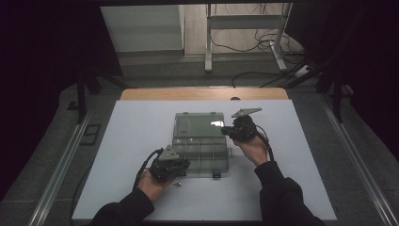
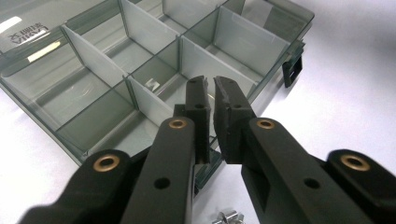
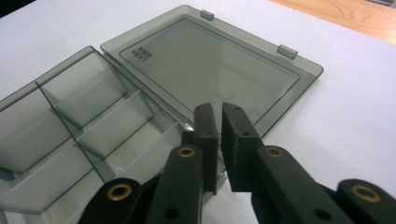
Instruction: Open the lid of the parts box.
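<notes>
Two hand-held tongs work at a clear smoky plastic organiser box (image 1: 201,153) lying open near the middle of the white table (image 1: 131,136). Its flat lid (image 1: 198,124) is folded back toward the table's far edge, and the divided tray faces the near edge. The left tongs (image 1: 181,165) sit at the tray's near left corner. In the left gripper view their jaws are nearly together with only a thin gap, nothing between them, tips hovering over the tray's front wall and dividers (image 2: 205,56). The right tongs (image 1: 229,130) sit at the box's right side, by the hinge line. In the right gripper view their jaws are likewise almost closed and grip nothing, poised above the lid's edge (image 3: 280,107). A small metal part (image 1: 177,184) lies on the table just beside the left tongs, toward the near edge.
</notes>
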Tool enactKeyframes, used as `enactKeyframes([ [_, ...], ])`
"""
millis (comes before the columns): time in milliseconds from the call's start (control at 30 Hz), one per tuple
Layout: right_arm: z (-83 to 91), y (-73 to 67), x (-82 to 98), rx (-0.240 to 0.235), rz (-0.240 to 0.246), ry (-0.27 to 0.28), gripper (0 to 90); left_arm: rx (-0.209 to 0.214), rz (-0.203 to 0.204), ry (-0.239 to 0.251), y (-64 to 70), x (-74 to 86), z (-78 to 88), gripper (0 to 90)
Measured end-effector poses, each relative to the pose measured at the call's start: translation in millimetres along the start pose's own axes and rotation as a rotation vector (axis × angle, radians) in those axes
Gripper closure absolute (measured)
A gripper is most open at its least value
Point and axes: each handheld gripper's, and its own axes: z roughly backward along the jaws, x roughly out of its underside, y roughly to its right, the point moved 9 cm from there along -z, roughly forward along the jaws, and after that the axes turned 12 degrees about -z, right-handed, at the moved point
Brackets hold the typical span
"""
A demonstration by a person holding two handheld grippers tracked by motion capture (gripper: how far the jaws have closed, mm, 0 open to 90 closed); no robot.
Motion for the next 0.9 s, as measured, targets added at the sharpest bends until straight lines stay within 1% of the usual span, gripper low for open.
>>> enactKeyframes([
  [100,1.9,-1.3,1.3,0.006,0.008,-0.005,78.5,0.001,0.002,0.009,0.3,-1.8,2.8,81.3],
  [167,3.1,-2.6,2.6,0.006,0.013,-0.009,77.4,-0.007,0.001,0.008,-0.3,-2.1,4.8,79.0],
  [300,6.6,-6.1,5.0,0.001,0.021,-0.011,75.5,-0.01,0.016,0.012,-1.5,-1.7,9.3,74.3],
  [367,9.2,-7.2,6.0,0.003,0.031,-0.009,74.5,-0.01,0.018,0.013,-1.8,-1.7,11.9,72.8],
  [500,14.2,-11.1,6.5,-0.004,0.032,-0.004,72.1,-0.014,0.018,0.022,-1.0,-3.2,17.8,69.5],
  [667,19.0,-16.5,8.4,-0.012,0.041,-0.005,69.2,-0.02,0.017,0.018,-1.2,-2.1,23.3,65.4],
  [900,24.0,-18.8,11.9,-0.013,0.046,-0.007,66.3,-0.02,0.023,0.012,-1.4,0.0,29.7,58.6],
])
